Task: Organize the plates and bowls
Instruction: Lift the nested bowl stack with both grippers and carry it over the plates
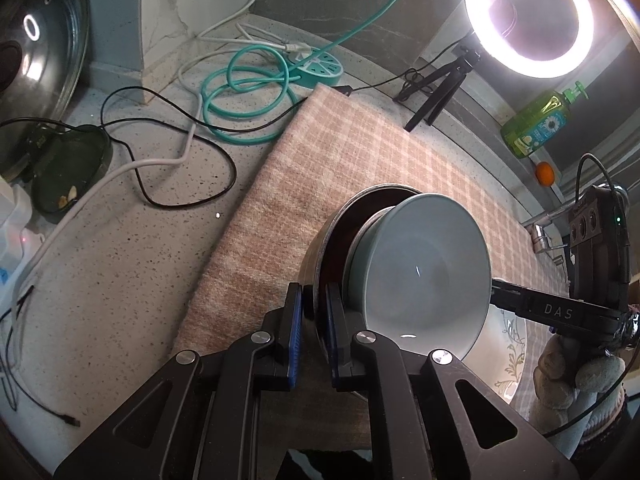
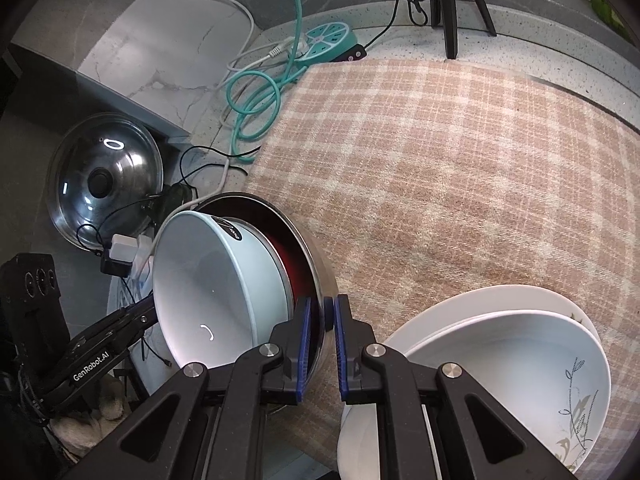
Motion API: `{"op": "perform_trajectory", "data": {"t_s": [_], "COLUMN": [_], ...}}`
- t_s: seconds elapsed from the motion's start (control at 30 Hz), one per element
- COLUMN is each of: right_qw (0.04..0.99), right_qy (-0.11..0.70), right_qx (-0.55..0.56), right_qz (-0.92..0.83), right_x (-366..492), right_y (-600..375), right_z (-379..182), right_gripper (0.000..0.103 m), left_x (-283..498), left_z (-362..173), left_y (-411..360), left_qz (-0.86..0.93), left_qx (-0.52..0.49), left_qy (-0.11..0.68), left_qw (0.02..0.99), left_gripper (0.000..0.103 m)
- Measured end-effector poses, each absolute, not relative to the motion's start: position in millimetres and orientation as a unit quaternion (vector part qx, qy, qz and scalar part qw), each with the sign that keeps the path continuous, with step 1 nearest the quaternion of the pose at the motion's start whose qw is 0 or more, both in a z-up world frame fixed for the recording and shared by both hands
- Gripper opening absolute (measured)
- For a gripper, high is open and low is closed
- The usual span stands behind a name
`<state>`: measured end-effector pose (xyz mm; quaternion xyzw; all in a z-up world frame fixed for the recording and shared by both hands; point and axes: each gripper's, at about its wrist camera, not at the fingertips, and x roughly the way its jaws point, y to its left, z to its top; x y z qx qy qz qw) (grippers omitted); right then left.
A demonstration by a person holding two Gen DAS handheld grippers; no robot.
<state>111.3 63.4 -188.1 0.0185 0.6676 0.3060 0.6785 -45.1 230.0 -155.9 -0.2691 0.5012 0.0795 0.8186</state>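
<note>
both claws, left claw [image 1: 314, 320] and right claw [image 2: 320, 344], are clamped on the steel bowl's [image 2: 320, 276] rim, with the pale blue bowl [image 2: 208, 280] nested inside it.

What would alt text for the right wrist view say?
The right gripper, with blue pads, is clamped on the rim of a steel bowl with a dark red inside, which holds a pale blue bowl. Beside it, white floral plates are stacked on a pink checked cloth.

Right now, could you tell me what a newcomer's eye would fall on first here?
First, the metal bowl with a pale blue bowl nested inside, its rim pinched by both the left gripper and right gripper over the checked cloth. Then the glowing ring light behind, and white plates stacked at right.
</note>
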Motion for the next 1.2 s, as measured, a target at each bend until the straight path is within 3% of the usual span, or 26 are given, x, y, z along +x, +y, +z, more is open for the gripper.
{"op": "perform_trajectory", "data": {"t_s": [1.2], "right_qw": [0.714], "right_qy": [0.637], "right_qx": [0.054], "right_qz": [0.284], "right_x": [99], "right_y": [-20], "right_z": [-134], "right_gripper": [0.011], "left_x": [-33], "left_z": [-112], "left_y": [160], "left_qz": [0.031], "left_qx": [-0.234], "left_qy": [0.484], "left_qw": [0.842], "left_gripper": [0.007]}}
